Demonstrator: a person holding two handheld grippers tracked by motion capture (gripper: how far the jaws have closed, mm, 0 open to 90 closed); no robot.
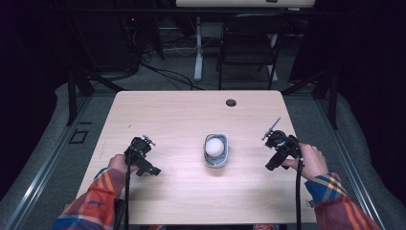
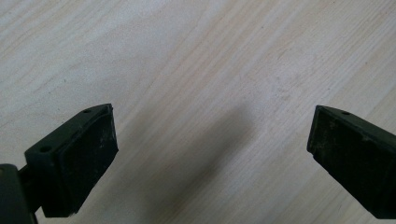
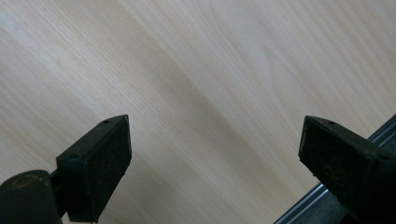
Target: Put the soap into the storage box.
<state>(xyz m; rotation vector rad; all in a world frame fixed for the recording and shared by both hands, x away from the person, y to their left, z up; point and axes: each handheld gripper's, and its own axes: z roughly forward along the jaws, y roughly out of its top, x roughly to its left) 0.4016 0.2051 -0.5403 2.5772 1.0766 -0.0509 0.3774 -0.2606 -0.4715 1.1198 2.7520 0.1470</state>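
A small grey bowl [image 1: 217,159] stands at the middle of the light wooden table [image 1: 182,115], with a white ball [image 1: 214,146] resting in it. My left gripper [image 1: 143,140] is held low over the table to the left of the bowl. Its jaws stand wide apart over bare wood, as the left gripper view [image 2: 212,140] shows. My right gripper [image 1: 274,135] sits to the right of the bowl near the table's right edge. In the right gripper view [image 3: 215,149] its jaws are wide apart with only wood grain between them.
A round cable hole [image 1: 231,102] lies near the table's far edge. Behind the table stand a black folding chair [image 1: 249,45] and a white desk leg [image 1: 197,48], with cables on the floor. A metal rail [image 3: 327,196] runs just past the table's right edge.
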